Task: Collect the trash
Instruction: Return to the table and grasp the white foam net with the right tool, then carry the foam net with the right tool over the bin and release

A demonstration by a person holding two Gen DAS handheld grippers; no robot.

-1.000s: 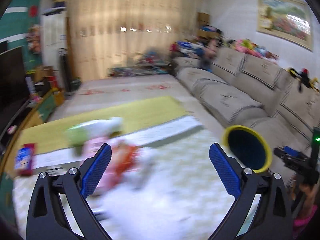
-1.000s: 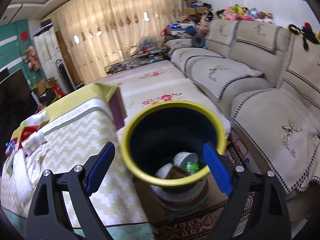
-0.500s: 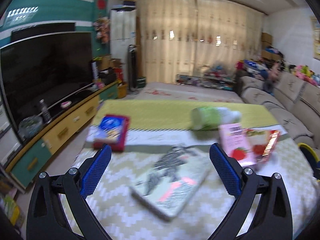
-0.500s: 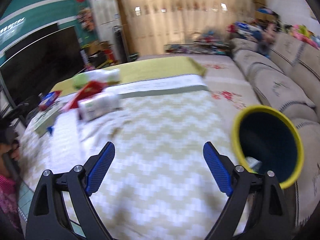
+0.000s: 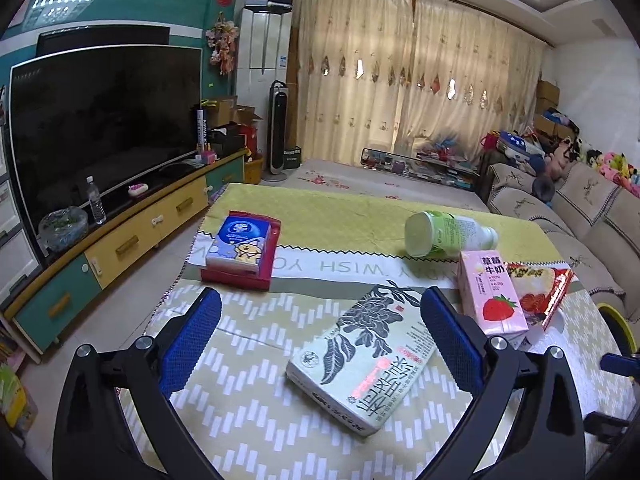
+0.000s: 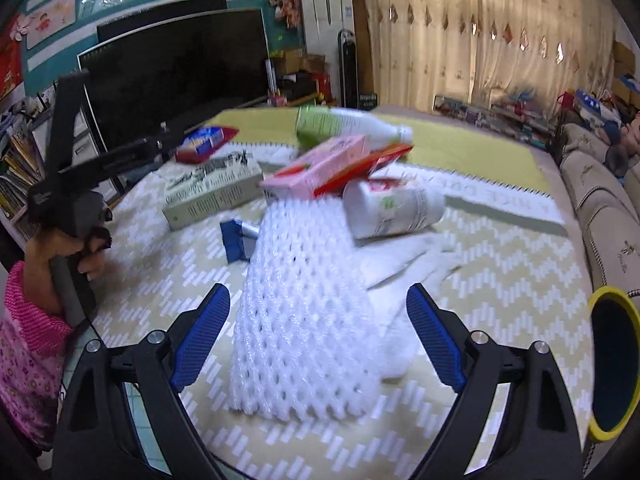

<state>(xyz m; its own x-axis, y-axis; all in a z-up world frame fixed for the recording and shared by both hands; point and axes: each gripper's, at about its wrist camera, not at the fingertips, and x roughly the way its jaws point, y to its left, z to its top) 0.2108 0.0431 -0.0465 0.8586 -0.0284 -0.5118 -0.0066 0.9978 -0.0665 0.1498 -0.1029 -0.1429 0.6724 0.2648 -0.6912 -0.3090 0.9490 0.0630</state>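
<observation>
My left gripper (image 5: 320, 340) is open and empty over a pale green box with a leaf print (image 5: 364, 360) lying on the table. A pink strawberry milk carton (image 5: 490, 294), a red snack wrapper (image 5: 540, 290) and a green-and-white bottle on its side (image 5: 448, 234) lie beyond it. My right gripper (image 6: 318, 336) is open, with a white foam fruit net (image 6: 304, 312) between its fingers. A white jar on its side (image 6: 392, 208) lies behind the net. The yellow-rimmed bin (image 6: 612, 360) stands at the right table edge.
A tissue pack on a red box (image 5: 242, 250) lies at the table's far left. A small blue item (image 6: 236, 240) lies left of the net. The TV and cabinet (image 5: 100, 128) stand left, the sofa (image 5: 580, 216) right. The left gripper's handle (image 6: 72, 216) shows in the right wrist view.
Both grippers swung left from the bin to the table. The left one came closer over the leaf-print box. The right one moved up to the foam net.
</observation>
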